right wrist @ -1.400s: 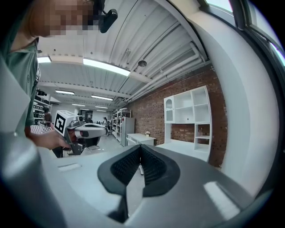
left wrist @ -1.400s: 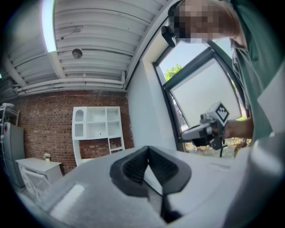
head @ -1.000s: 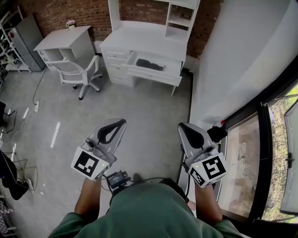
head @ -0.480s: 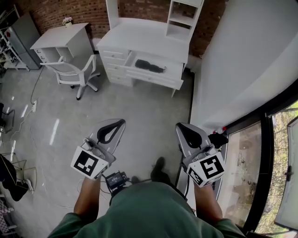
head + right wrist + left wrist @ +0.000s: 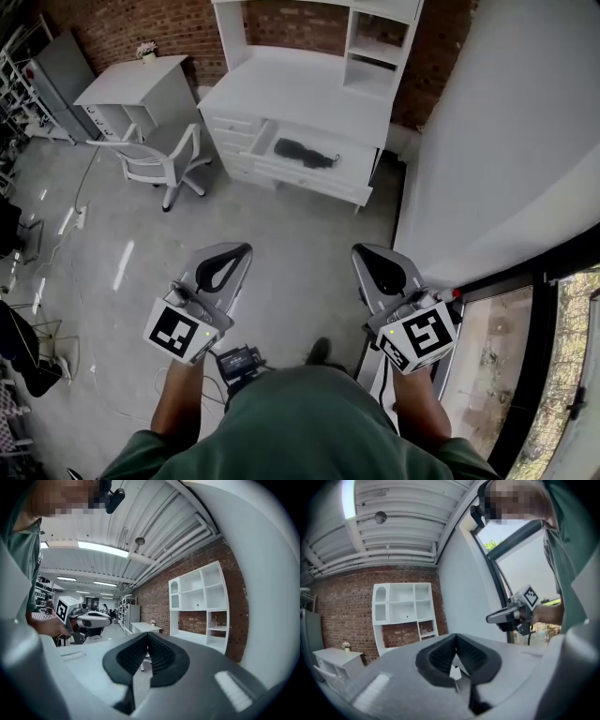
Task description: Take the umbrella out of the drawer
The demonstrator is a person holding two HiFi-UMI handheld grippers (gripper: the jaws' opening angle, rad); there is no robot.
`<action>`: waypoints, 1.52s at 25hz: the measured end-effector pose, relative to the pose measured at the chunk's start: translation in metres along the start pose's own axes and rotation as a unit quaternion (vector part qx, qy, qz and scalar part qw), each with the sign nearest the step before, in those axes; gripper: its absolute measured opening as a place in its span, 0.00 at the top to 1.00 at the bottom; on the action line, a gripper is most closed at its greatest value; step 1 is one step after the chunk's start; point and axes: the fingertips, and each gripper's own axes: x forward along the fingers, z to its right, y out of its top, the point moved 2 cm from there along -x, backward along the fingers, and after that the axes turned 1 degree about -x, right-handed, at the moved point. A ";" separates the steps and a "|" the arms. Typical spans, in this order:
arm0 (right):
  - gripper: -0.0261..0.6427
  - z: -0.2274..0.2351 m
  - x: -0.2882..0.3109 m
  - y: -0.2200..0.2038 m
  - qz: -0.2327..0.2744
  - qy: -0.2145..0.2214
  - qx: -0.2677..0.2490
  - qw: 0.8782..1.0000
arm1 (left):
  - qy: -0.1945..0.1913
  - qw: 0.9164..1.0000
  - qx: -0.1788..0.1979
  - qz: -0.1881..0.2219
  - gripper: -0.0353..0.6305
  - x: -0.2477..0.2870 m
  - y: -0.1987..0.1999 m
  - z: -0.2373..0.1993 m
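The grey right gripper [image 5: 147,638], jaws together and empty, faces a white shelved desk [image 5: 199,603] against a red brick wall [image 5: 157,598].

White swivel chair [image 5: 157,157] beside small white desk [image 5: 129,79], brick wall [image 5: 98,28] behind

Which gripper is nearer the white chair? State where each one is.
Left. In the head view the left gripper is below and right of the chair; the right gripper is farther right, next to the wall.
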 end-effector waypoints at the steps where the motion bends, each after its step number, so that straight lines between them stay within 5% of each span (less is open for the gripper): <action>1: 0.95 0.009 0.003 -0.001 0.001 0.005 0.001 1.000 | 0.003 1.000 0.000 -0.001 0.94 0.010 0.000 -0.001; 14: 0.95 0.102 0.043 -0.018 -0.003 -0.005 0.026 1.000 | -0.019 1.000 -0.005 -0.019 0.94 0.114 -0.010 -0.039; 26: 0.95 0.150 0.151 -0.003 -0.024 -0.067 0.015 0.997 | -0.082 0.996 -0.019 0.015 0.94 0.188 -0.024 -0.160; 38: 0.95 0.160 0.247 0.008 -0.038 -0.092 0.002 0.995 | -0.099 0.994 -0.029 0.033 0.94 0.206 -0.044 -0.262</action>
